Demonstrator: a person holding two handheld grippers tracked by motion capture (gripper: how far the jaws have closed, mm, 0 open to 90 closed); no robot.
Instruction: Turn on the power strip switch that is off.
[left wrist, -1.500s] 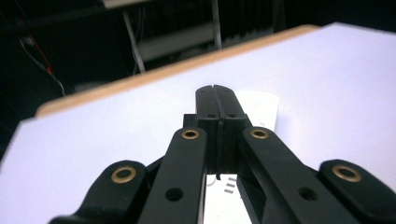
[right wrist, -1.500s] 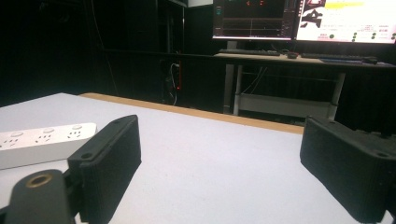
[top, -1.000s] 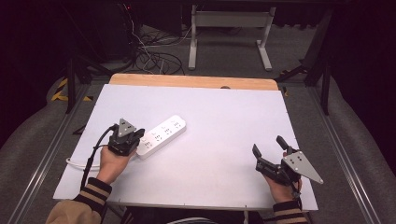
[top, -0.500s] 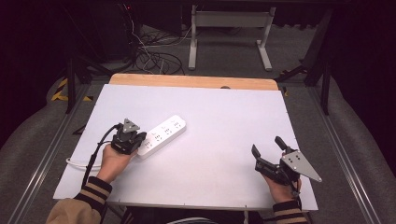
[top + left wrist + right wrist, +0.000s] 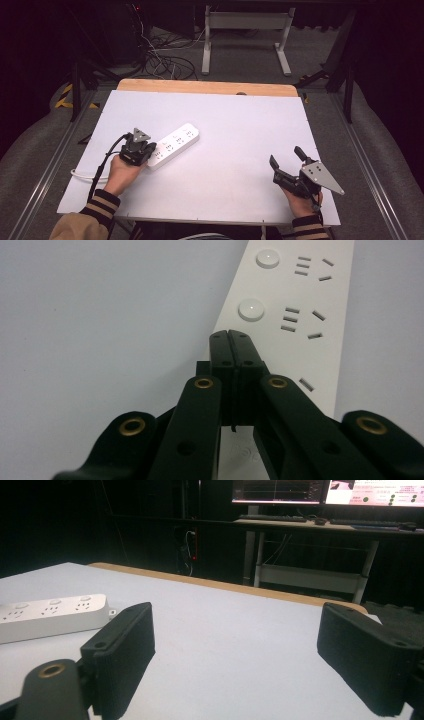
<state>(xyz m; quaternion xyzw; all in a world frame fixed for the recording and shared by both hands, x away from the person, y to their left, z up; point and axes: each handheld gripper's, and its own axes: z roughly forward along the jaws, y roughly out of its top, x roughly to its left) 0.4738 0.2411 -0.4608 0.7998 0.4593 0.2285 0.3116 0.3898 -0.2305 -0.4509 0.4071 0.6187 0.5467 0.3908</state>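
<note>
A white power strip [image 5: 175, 142] lies slanted on the left half of the white table top [image 5: 235, 125]. My left gripper [image 5: 145, 156] points down at the strip's near end. In the left gripper view its jaws are shut together and empty, with the tips [image 5: 231, 340] over the strip [image 5: 300, 300] just short of a round button [image 5: 251, 309]. Whether they touch it I cannot tell. My right gripper [image 5: 286, 157] rests near the table's front right, open and empty. Its jaws have just been closing a little. In the right gripper view the right gripper [image 5: 235, 645] has bare table between its pads [image 5: 125, 640], and the strip [image 5: 50, 612] lies far left.
The strip's white cord [image 5: 82, 175] loops off by the left hand. A wooden edge [image 5: 207, 87] borders the table's far side. Beyond it are floor cables [image 5: 165, 62] and a metal stand [image 5: 245, 30]. Monitors [image 5: 325, 490] glow on a far desk.
The left gripper has tipped and shifted slightly toward the strip's near end. The right gripper's jaws have narrowed a little. The strip has not moved.
</note>
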